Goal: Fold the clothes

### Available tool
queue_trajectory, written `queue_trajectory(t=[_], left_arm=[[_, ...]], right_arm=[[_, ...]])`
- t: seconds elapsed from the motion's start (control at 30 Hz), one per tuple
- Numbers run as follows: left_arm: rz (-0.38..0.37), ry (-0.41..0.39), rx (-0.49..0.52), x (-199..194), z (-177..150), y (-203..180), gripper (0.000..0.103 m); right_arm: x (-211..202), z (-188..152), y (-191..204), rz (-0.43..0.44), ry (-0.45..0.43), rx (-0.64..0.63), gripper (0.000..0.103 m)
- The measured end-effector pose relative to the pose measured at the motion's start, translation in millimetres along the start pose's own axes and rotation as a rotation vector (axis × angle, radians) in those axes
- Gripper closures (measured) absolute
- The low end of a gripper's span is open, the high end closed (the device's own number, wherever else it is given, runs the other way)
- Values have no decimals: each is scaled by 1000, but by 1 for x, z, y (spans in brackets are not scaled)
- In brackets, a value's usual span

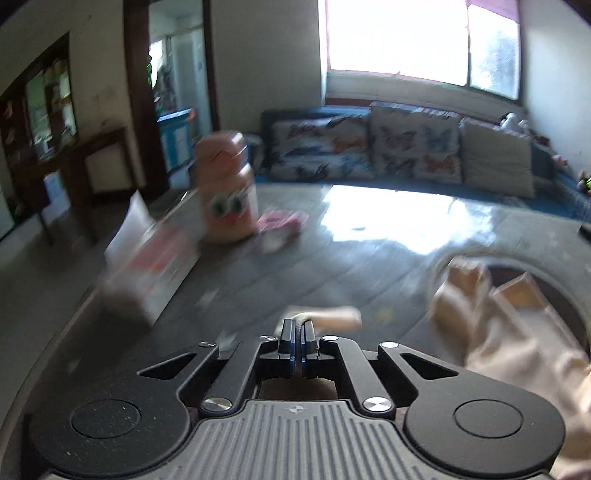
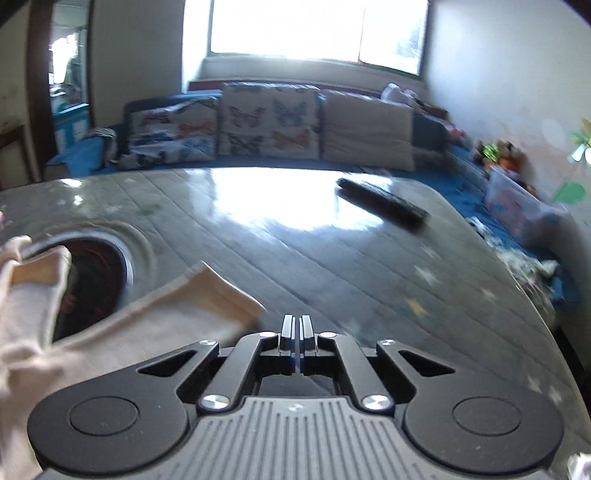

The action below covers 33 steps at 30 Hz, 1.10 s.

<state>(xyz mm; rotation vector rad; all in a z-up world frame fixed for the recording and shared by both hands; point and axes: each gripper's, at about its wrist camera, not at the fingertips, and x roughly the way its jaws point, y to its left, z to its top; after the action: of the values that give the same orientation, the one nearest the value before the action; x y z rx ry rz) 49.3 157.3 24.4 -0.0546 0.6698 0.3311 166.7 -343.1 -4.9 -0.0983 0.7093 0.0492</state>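
One beige garment (image 1: 509,332) lies crumpled on the table (image 1: 332,266), partly over a round hole (image 2: 99,269). The left gripper (image 1: 298,328) is closed, pinching a strip of that cloth. The right gripper (image 2: 296,325) is closed too, with nothing between its fingers; a sleeve end lies just beside it. One box (image 1: 151,266), one peach bottle (image 1: 227,192) and one remote (image 2: 384,206) sit on the glossy grey table. Behind stand three cushions (image 2: 269,122) on a blue sofa (image 2: 430,127) under a bright window (image 2: 314,29).
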Motion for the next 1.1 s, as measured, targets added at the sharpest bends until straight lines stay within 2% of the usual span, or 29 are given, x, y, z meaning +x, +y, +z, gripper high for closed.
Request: queue_trajectory(t=[0.07, 0.23, 0.27, 0.3, 0.33, 0.57, 0.6, 0.63, 0.67, 0.73, 0.97, 1.1], left_arm=[[19, 28, -6, -4, -14, 8, 100], [43, 69, -43, -11, -32, 20, 100], [45, 70, -47, -11, -32, 20, 100], [46, 69, -50, -11, -33, 22, 100], [49, 68, -53, -12, -33, 22, 100], [68, 74, -49, -13, -31, 26, 100], [71, 77, -50, -14, -32, 27, 100], [75, 80, -52, -14, -33, 27, 100], [78, 83, -54, -14, -34, 28, 100], [84, 88, -60, -15, -35, 31, 100], [83, 111, -66, -19, -44, 38, 100], [56, 136, -47, -21, -50, 36, 100]], right_arm=[[-2, -6, -6, 1, 16, 14, 101], [6, -6, -3, 72, 26, 66, 93], [9, -5, -2, 87, 26, 77, 89], [13, -3, 0, 99, 30, 84, 77], [18, -2, 3, 108, 35, 90, 69], [51, 2, 21, 116, 30, 108, 70], [52, 2, 23, 115, 22, 102, 72], [54, 2, 25, 115, 15, 95, 84], [54, 3, 27, 111, 11, 91, 91], [53, 4, 28, 101, 6, 86, 96], [15, 0, 8, -21, -52, 59, 97], [-8, -12, -16, -81, -36, 74, 97]])
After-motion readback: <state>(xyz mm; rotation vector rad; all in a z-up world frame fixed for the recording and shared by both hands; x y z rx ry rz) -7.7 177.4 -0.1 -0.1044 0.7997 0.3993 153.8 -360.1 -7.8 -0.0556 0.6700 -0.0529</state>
